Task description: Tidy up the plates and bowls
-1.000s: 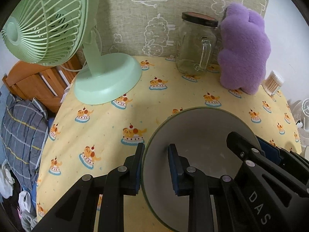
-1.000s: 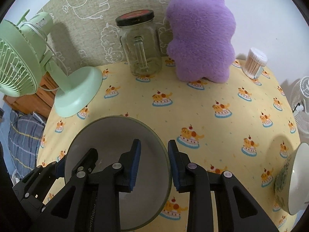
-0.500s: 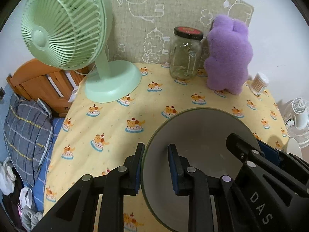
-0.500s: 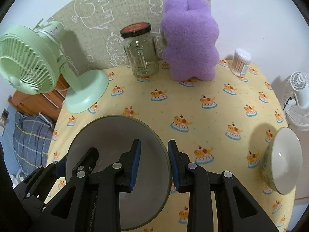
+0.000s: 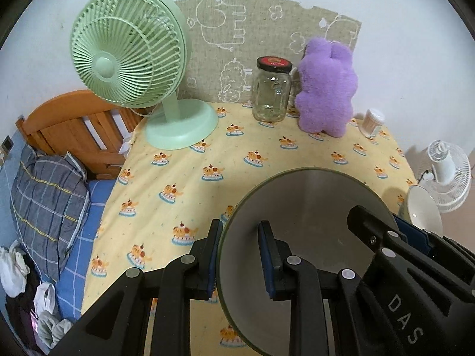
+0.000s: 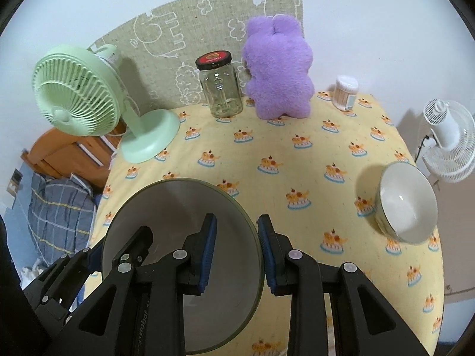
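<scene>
A large grey bowl with a green rim (image 5: 308, 207) (image 6: 178, 207) is held in the air above the yellow table by both grippers. My left gripper (image 5: 240, 261) is shut on its left rim. My right gripper (image 6: 237, 255) is shut on its right rim. Each gripper shows in the other's view, clamped on the opposite edge. A white bowl (image 6: 406, 201) with a patterned outside sits near the table's right edge; it also shows in the left wrist view (image 5: 423, 210).
A green desk fan (image 5: 130, 59) (image 6: 77, 101) stands at the back left. A glass jar (image 5: 271, 89) (image 6: 219, 89), a purple plush toy (image 5: 326, 83) (image 6: 279, 68) and a cotton swab box (image 6: 346, 92) line the back. A bed lies left of the table.
Both grippers have lifted and drawn back with the grey bowl, so more of the table shows. The white bowl has come fully into view at the right.
</scene>
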The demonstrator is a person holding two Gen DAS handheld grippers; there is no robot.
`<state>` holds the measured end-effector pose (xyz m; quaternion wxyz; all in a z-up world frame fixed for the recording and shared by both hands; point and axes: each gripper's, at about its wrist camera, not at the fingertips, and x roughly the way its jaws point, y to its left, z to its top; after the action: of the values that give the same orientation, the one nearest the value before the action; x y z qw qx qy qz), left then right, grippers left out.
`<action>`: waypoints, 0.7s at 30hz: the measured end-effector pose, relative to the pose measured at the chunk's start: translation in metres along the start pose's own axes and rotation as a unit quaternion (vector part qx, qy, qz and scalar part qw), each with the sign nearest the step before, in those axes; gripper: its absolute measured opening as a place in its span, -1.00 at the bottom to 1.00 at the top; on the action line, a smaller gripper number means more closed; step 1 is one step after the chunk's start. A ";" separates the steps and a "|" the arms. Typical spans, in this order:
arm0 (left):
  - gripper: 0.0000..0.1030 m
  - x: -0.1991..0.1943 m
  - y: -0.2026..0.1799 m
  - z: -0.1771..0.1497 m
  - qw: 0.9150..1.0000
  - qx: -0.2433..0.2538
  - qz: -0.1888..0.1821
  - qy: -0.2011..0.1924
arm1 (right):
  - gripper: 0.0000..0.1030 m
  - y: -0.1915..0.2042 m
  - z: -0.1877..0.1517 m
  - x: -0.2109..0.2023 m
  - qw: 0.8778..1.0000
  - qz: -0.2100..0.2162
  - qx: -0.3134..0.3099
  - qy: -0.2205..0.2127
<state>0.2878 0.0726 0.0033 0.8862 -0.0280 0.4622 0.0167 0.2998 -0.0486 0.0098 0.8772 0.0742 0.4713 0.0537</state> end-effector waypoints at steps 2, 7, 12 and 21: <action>-0.56 -0.011 0.002 -0.005 1.000 0.003 -0.002 -0.005 | -0.37 0.003 -0.006 -0.012 1.000 -0.002 0.000 -0.006; -0.56 -0.033 0.011 -0.018 1.000 0.002 -0.012 -0.009 | -0.37 0.014 -0.022 -0.037 1.000 -0.008 -0.002 -0.014; -0.56 -0.056 0.023 -0.035 1.000 -0.002 -0.023 -0.011 | -0.37 0.026 -0.039 -0.060 1.000 -0.015 -0.003 -0.020; -0.56 -0.078 0.042 -0.074 0.999 -0.008 -0.032 -0.010 | -0.37 0.045 -0.082 -0.088 0.999 -0.019 -0.006 -0.025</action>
<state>0.1800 0.1097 0.0238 0.8905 -0.0495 0.4523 -0.0079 0.1819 -0.0128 0.0456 0.8900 0.0613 0.4502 0.0376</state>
